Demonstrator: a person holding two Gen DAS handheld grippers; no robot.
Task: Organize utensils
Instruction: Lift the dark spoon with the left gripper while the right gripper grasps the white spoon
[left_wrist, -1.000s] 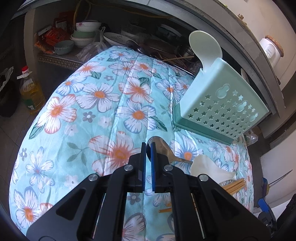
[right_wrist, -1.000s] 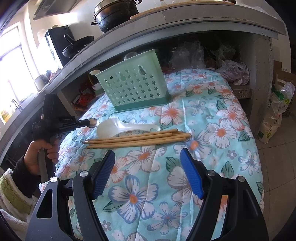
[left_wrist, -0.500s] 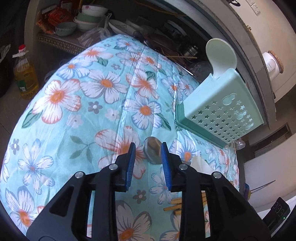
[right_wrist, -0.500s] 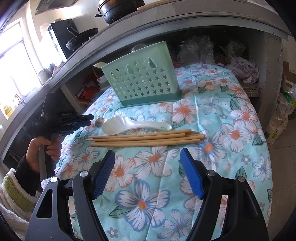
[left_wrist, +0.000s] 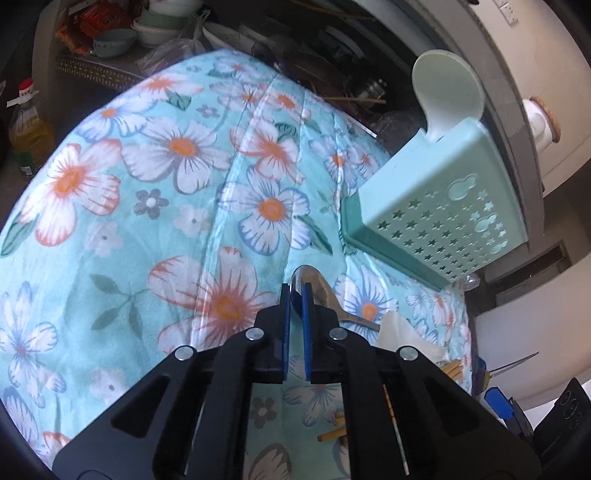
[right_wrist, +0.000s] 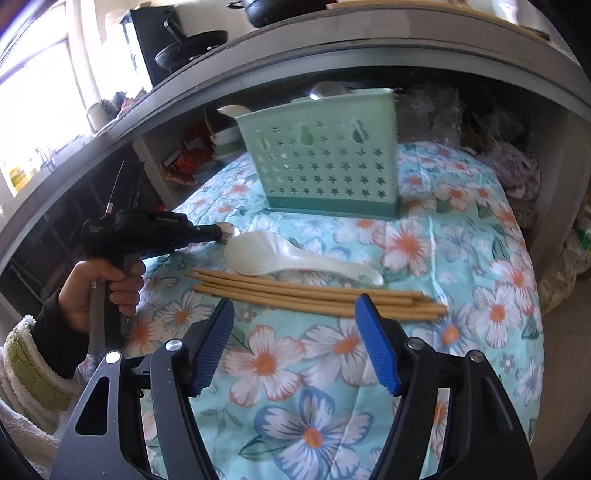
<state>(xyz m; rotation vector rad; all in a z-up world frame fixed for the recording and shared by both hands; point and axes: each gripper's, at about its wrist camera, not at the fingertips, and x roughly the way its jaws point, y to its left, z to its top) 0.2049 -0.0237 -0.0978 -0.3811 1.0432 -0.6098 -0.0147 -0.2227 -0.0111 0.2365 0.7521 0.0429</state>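
Observation:
My left gripper (left_wrist: 296, 291) is shut on the bowl of a metal spoon (left_wrist: 321, 291) lying on the floral cloth; it also shows in the right wrist view (right_wrist: 225, 232). The mint utensil holder (left_wrist: 436, 206) stands upright to the right, with a pale green spoon (left_wrist: 447, 92) sticking out of it. In the right wrist view the holder (right_wrist: 325, 162) stands at the back, with a white rice spoon (right_wrist: 295, 258) and several wooden chopsticks (right_wrist: 314, 299) lying in front of it. My right gripper (right_wrist: 295, 347) is open and empty, just short of the chopsticks.
A shelf behind the table holds stacked bowls (left_wrist: 155, 22) and plates. An oil bottle (left_wrist: 26, 125) stands on the floor at left. Bags (right_wrist: 509, 170) lie at the far right of the table. A counter (right_wrist: 332, 51) overhangs the back.
My left gripper opened half a second ago, then closed on the metal spoon's bowl. My right gripper has moved closer to the chopsticks and stays open.

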